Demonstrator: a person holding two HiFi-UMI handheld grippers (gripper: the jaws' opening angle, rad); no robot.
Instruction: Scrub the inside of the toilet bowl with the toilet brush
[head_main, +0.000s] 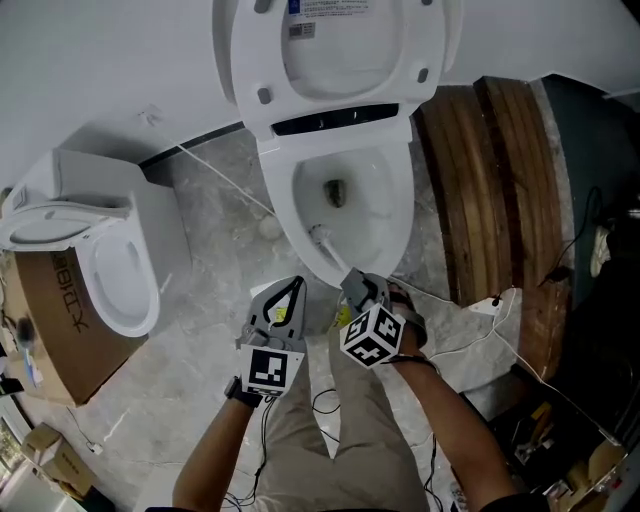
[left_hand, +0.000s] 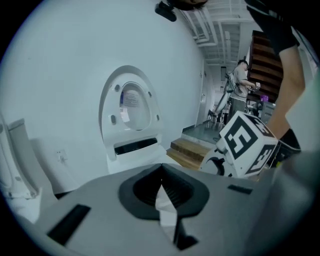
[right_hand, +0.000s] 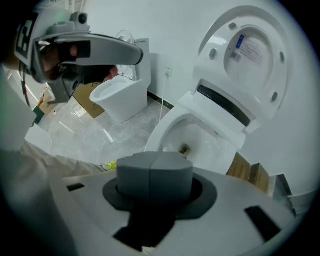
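Slanting from the clenched right gripper (head_main: 351, 281), the toilet brush (head_main: 322, 238) reaches into the toilet bowl (head_main: 396, 228). Left gripper (head_main: 296, 287) closed, empty, outside its rim

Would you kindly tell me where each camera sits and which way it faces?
Head view: on the person's head, steeply down on the toilet bowl; both forearms, left gripper and right gripper show.
Left gripper view: on the left gripper, facing the raised lid and wall; the right gripper's cube and that arm show.
Right gripper view: on the right gripper, down into the bowl; the left gripper shows upper left.
Head and right gripper views share the bowl and second toilet.
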